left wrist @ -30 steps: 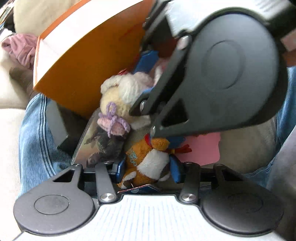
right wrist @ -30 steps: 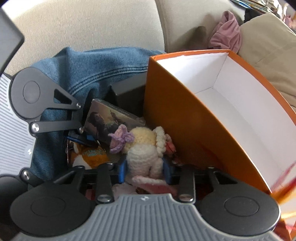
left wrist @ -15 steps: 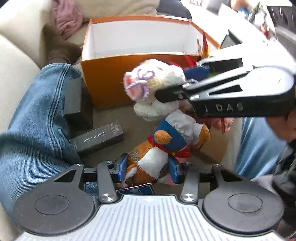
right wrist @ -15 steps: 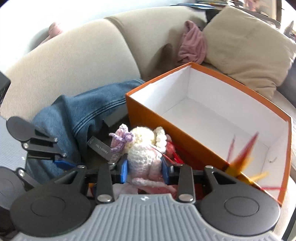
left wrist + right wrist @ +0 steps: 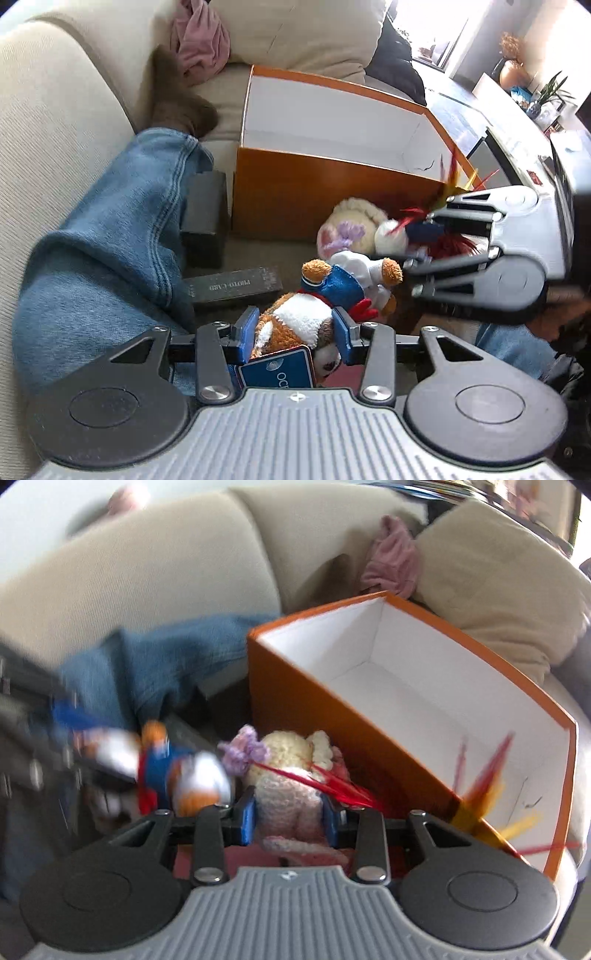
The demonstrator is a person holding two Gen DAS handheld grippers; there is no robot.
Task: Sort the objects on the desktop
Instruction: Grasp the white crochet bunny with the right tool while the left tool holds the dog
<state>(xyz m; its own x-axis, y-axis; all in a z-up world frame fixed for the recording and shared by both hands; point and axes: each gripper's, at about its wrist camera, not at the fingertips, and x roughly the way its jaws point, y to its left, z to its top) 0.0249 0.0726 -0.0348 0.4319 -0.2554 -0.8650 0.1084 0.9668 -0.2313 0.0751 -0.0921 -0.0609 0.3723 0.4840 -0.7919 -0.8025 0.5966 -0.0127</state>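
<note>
Beige sofa (image 5: 66, 110) with an orange box (image 5: 325, 192) open on the seat.
Both grippers point steeply down before the box. Left gripper (image 5: 293, 330) is closing its blue pads on an orange-and-white plush toy (image 5: 295, 321); right gripper (image 5: 290, 812) clamps a cream crocheted doll (image 5: 284, 775) between its fingers.

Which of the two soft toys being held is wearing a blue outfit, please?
The orange-and-white plush animal between the left gripper pads, whose jaws are closing; the cream crocheted doll in the right gripper instead has a lilac bow.
</note>
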